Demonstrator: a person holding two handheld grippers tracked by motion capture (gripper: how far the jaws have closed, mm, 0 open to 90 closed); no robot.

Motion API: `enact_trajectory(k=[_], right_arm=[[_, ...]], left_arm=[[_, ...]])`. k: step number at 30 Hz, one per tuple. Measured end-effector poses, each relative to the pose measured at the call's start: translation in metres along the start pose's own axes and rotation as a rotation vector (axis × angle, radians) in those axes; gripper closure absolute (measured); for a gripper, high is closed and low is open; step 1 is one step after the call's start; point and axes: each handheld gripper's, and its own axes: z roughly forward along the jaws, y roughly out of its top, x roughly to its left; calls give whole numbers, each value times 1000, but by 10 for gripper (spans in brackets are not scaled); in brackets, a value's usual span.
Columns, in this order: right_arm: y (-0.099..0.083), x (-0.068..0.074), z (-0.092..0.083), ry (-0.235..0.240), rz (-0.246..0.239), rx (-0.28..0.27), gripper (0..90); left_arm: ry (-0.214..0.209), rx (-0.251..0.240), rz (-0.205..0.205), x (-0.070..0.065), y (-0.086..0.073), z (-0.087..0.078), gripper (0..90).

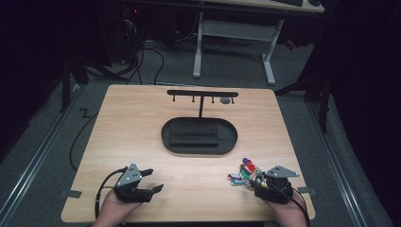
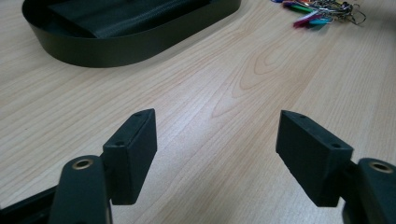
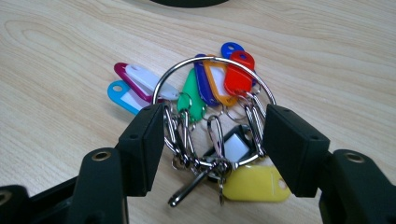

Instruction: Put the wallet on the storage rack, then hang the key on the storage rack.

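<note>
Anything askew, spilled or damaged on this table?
Nothing stands out. The bunch of coloured plastic key tags on a metal ring sits between the right hand-held gripper jaws, the black oval tray and black T-shaped hook stand are upright, and the wooden table looks clean.

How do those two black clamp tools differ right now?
The right gripper has its jaws closed on the metal key ring with coloured tags; the left gripper holds nothing, jaws open over bare table. Both have the same black jaws and are hand-held.
</note>
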Motion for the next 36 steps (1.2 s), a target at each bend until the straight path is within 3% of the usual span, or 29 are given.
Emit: enact_trajectory(k=[7, 14, 18, 26, 32, 36], right_arm=[[19, 6, 1, 37, -57, 55, 396], [29, 12, 4, 74, -107, 123, 408], [34, 15, 6, 87, -135, 154, 422], [55, 28, 17, 116, -194, 310, 534], [65, 31, 31, 116, -228, 414, 573], [71, 30, 39, 124, -213, 440, 616]], left_arm=[[41, 27, 19, 1, -3, -1, 249], [78, 6, 39, -1, -1, -5, 249], [81, 10, 42, -1, 0, -5, 249], [60, 45, 31, -1, -2, -5, 254], [66, 37, 28, -1, -3, -10, 255], [60, 40, 32, -1, -4, -10, 256]])
